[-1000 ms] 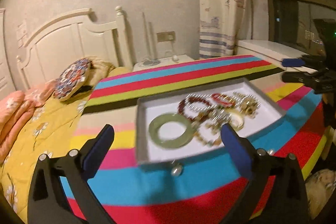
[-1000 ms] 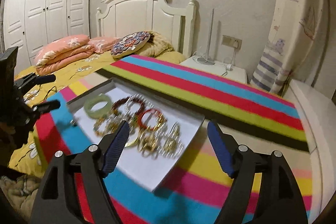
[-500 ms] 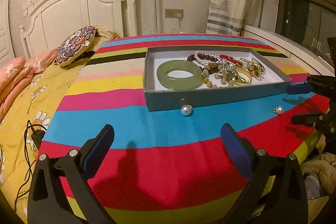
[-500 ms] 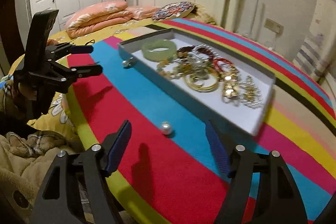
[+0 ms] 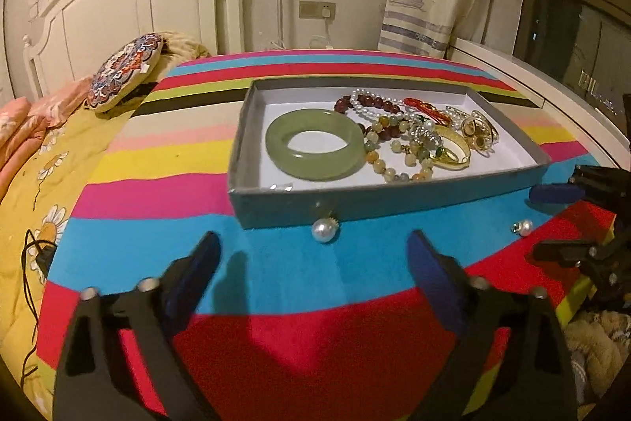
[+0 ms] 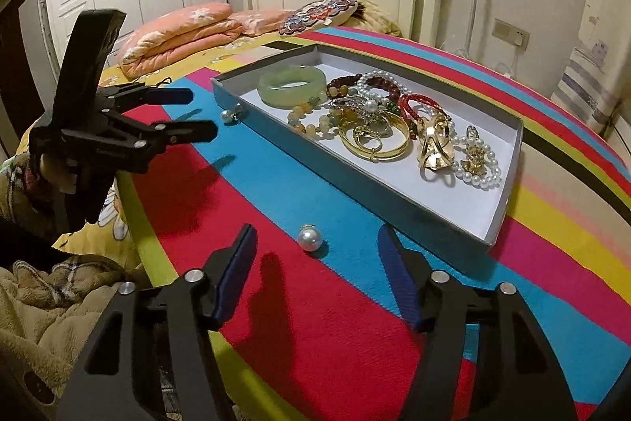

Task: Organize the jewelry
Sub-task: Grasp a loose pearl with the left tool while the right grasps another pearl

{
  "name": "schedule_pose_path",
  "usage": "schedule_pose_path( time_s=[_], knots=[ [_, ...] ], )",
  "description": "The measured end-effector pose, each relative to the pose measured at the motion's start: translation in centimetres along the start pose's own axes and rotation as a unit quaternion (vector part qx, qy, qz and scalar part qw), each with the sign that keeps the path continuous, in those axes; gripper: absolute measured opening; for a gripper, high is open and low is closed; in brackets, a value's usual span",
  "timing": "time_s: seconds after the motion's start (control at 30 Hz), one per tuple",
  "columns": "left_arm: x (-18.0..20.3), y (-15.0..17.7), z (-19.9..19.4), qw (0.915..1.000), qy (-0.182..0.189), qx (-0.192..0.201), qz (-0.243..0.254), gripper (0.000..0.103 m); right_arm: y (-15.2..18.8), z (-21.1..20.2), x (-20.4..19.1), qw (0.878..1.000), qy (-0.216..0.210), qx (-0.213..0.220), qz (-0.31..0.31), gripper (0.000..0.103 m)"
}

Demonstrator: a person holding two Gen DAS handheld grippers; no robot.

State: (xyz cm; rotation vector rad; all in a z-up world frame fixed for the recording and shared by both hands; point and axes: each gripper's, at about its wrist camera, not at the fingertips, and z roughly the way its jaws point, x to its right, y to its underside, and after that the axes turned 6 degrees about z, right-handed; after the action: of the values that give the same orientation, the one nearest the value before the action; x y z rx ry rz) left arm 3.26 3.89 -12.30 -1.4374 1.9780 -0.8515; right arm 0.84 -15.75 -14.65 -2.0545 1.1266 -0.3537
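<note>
A grey tray [image 5: 394, 202] [image 6: 355, 184] with a white floor lies on the striped cloth. It holds a green jade bangle [image 5: 315, 170] [image 6: 276, 91], bead bracelets, pearl strands and gold pieces. Two pearl earrings lie on the cloth outside its front wall. One pearl [image 5: 325, 229] [image 6: 228, 115] sits just ahead of my left gripper [image 5: 313, 237] [image 6: 201, 113], whose jaws are closing with nothing touching the pads. The other pearl [image 6: 309, 238] [image 5: 522, 227] lies in front of my right gripper [image 6: 315, 231] [image 5: 544, 223], also closing, pads clear of it.
The cloth's rounded edge falls away near me onto a yellow flowered quilt [image 5: 47, 160] with a black cable. Folded pink bedding [image 6: 177, 34], a round patterned cushion [image 5: 126, 73], the white headboard and a wardrobe stand beyond. A curtain and window sill are at the right.
Both grippers have come down closer to the cloth and their jaws have narrowed. Each pearl now lies nearer its gripper's fingertips. The right gripper has swung round to the tray's front side.
</note>
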Motion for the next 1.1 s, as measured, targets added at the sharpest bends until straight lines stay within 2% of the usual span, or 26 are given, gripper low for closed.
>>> schedule_pose_path(
  time_s=[0.03, 0.1, 0.2, 0.3, 0.67, 0.9, 0.93, 1.0, 1.03, 1.1],
  knots=[
    [0.1, -0.2, 0.2, 1.0000, 0.004, -0.003, 0.002, 0.073, 0.1, 0.1, 0.0, 1.000, 0.000, -0.001, 0.001, 0.057],
    [0.2, -0.6, 0.7, 0.9999, 0.010, -0.007, 0.003, 0.059, 0.1, 0.3, 0.0, 1.000, -0.001, -0.003, 0.000, 0.052],
    [0.5, -0.8, 1.0, 0.9999, 0.010, -0.009, 0.005, 0.057, 0.1, 0.2, -0.2, 1.000, -0.004, -0.003, -0.004, 0.050],
    [0.8, -0.5, 1.4, 0.9995, 0.024, -0.017, 0.015, 0.028, 0.2, 0.3, -0.4, 1.000, -0.008, -0.005, -0.005, 0.048],
    [1.6, -0.4, 1.5, 0.9991, 0.017, -0.017, 0.035, 0.028, 0.2, 0.5, -0.5, 1.000, -0.010, -0.007, -0.007, 0.047],
    [1.8, -0.4, 1.6, 0.9989, 0.017, -0.015, 0.040, 0.029, 0.0, 0.5, -0.6, 1.000, -0.006, -0.005, -0.010, 0.035],
    [1.8, -0.4, 1.6, 0.9989, 0.019, -0.014, 0.040, 0.024, 0.0, 0.5, -0.6, 1.000, -0.004, -0.004, -0.011, 0.033],
    [2.1, -0.3, 1.4, 0.9987, 0.022, -0.012, 0.045, 0.018, 0.1, 0.4, -0.9, 1.000, 0.004, -0.003, -0.022, 0.017],
    [2.3, -0.3, 1.4, 0.9985, 0.023, -0.012, 0.049, 0.015, 0.1, 0.4, -1.0, 1.000, 0.004, -0.003, -0.027, 0.015],
    [2.7, -0.2, 1.3, 0.9981, 0.024, -0.011, 0.056, 0.015, 0.2, 0.3, -1.4, 0.999, 0.004, -0.001, -0.036, 0.015]
  ],
)
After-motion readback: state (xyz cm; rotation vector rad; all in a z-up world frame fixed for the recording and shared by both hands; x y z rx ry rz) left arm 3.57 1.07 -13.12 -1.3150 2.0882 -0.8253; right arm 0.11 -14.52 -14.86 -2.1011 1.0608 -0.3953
